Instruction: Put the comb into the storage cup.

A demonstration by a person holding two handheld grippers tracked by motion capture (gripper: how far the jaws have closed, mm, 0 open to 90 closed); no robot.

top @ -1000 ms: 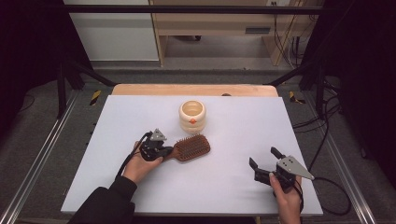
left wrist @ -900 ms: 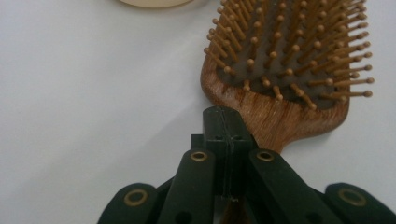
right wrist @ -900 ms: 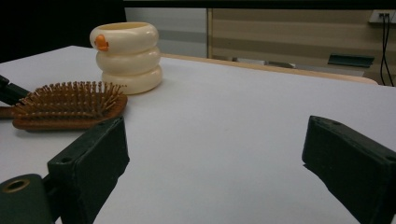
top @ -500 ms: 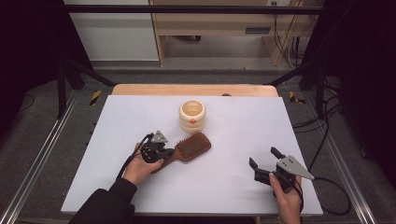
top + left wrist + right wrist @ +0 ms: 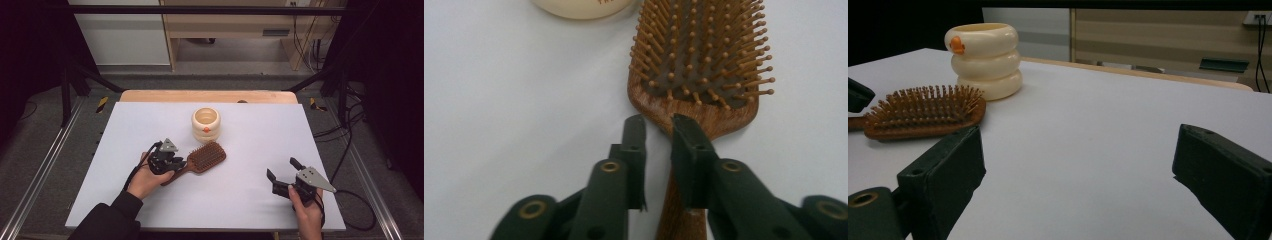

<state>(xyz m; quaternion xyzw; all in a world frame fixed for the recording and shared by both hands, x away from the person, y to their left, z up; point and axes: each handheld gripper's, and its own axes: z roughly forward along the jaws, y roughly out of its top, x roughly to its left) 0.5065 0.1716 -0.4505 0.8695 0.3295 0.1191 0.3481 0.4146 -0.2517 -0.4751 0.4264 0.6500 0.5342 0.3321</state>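
The hairbrush (image 5: pixel 200 160) is found lying bristles-up on the white worktop (image 5: pixel 250 200), just in front of the cream ringed cup (image 5: pixel 205 123). Its long axis is set slantwise, the head pointed away and to the right, the handle toward the person. The left gripper (image 5: pixel 659 132) has just been opening; its jaws are parted at the handle's neck without pressing, so a set-down seems finished and only withdrawal left. The right gripper (image 5: pixel 282 172) is held spread wide, with nothing in it, well apart.
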